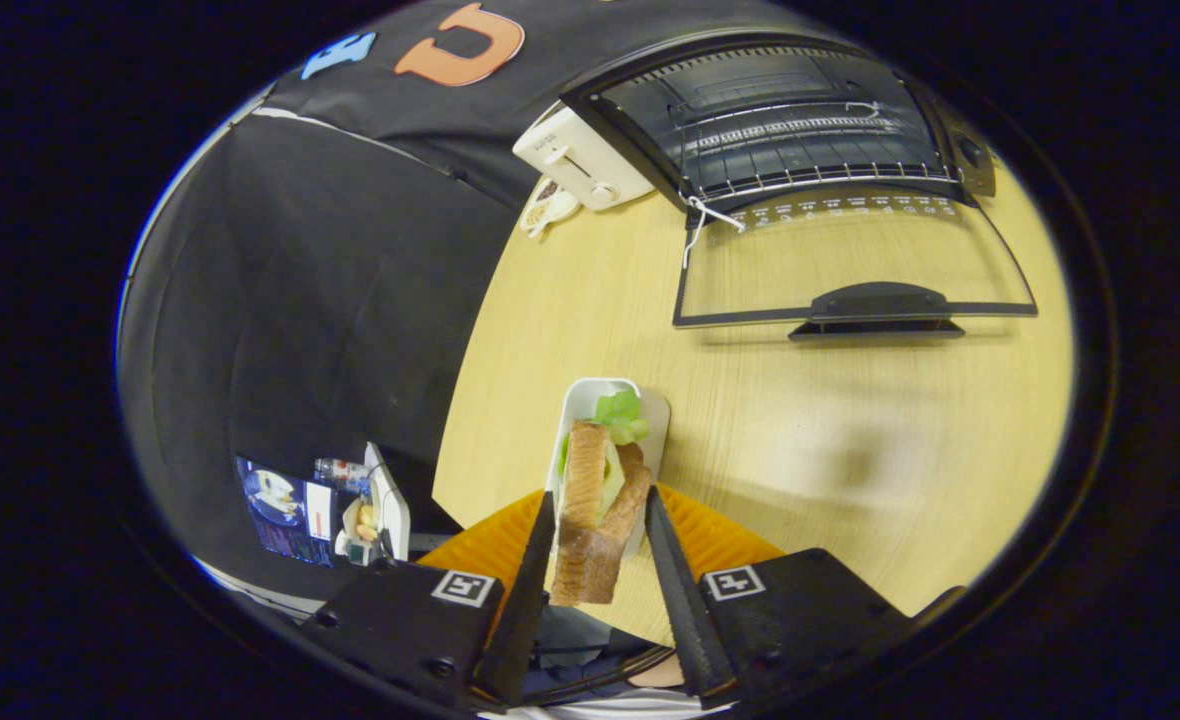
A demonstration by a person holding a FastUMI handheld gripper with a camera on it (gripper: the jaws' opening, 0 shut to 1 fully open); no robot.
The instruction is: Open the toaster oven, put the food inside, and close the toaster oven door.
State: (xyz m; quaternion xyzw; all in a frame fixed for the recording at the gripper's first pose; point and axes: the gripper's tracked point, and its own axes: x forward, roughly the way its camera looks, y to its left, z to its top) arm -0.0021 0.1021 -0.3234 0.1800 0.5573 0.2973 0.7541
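The sandwich (pixel 595 510) hid much of the white dish (pixel 582 400) near the desk's (pixel 830 440) front edge, and the tool (pixel 600 515) fingers covered the orange plate's (pixel 495 540) middle. Whether both fingers pressed the sandwich was unclear. The toaster oven's (pixel 780 120) far side was cut off, its dial markings too small to tell.

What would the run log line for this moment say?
stage: carry food | claw: shut on sandwich, lifted above white tray | toaster oven: door open, rack bare | next: likely load

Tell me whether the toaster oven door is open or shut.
Open. The toaster oven has its glass door folded down flat over the table, handle nearest the fingers, and the wire rack inside is exposed.
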